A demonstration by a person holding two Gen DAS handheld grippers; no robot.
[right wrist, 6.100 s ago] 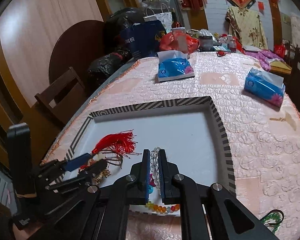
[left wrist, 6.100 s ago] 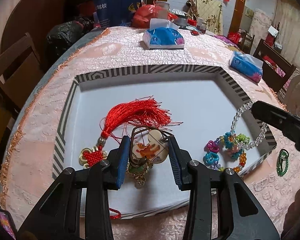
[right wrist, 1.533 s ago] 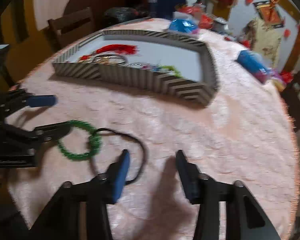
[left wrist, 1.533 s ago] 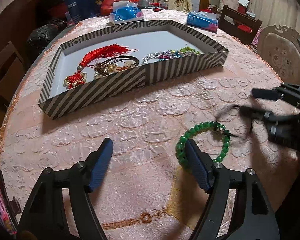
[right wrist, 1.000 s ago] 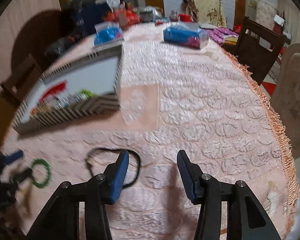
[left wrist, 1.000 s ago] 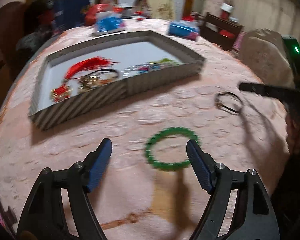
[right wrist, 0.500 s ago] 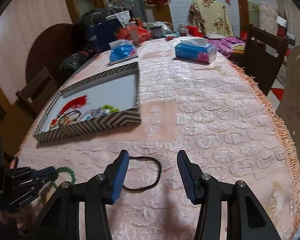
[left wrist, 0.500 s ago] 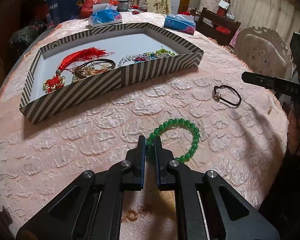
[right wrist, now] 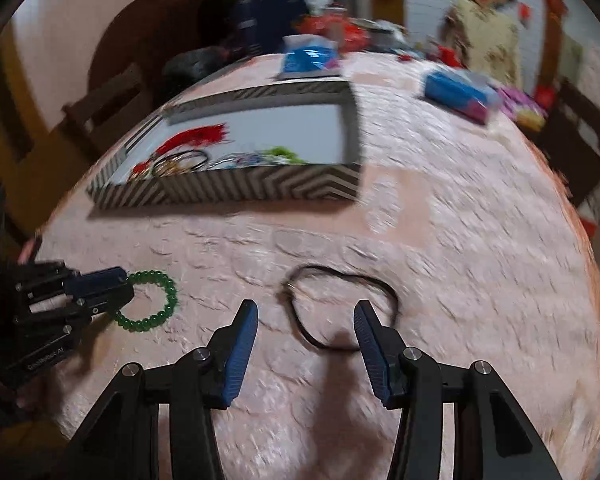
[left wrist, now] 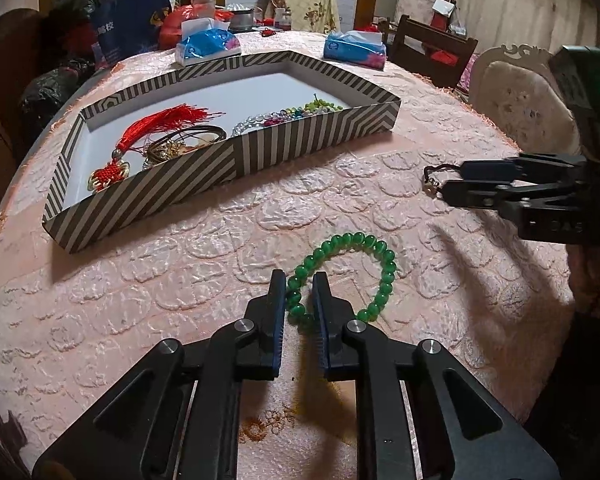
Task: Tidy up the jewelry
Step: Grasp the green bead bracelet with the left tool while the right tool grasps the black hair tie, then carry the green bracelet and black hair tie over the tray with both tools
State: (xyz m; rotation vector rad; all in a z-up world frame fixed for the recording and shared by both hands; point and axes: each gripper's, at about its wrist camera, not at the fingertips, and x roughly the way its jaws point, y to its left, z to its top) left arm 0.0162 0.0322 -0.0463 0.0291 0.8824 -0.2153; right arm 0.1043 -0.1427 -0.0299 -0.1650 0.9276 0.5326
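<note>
My left gripper (left wrist: 299,280) is shut on a green bead bracelet (left wrist: 382,258) that lies on the pink tablecloth; it also shows in the right wrist view (right wrist: 156,316). My right gripper (right wrist: 306,312) is open, its jaws on either side of a black cord bracelet (right wrist: 340,276) on the cloth. In the left wrist view the right gripper (left wrist: 448,182) reaches in from the right over the black cord (left wrist: 432,172). A striped tray (left wrist: 300,144) behind holds a red tassel (left wrist: 156,124), a bead necklace (left wrist: 280,114) and other pieces.
Two blue tissue packs (left wrist: 208,44) (left wrist: 356,50) lie beyond the tray. Bags and jars crowd the far table edge. Wooden chairs (left wrist: 432,56) stand around the round table. The tray also shows in the right wrist view (right wrist: 236,190).
My right gripper has swung left and down over the black cord bracelet. My left gripper stays shut on the green bracelet.
</note>
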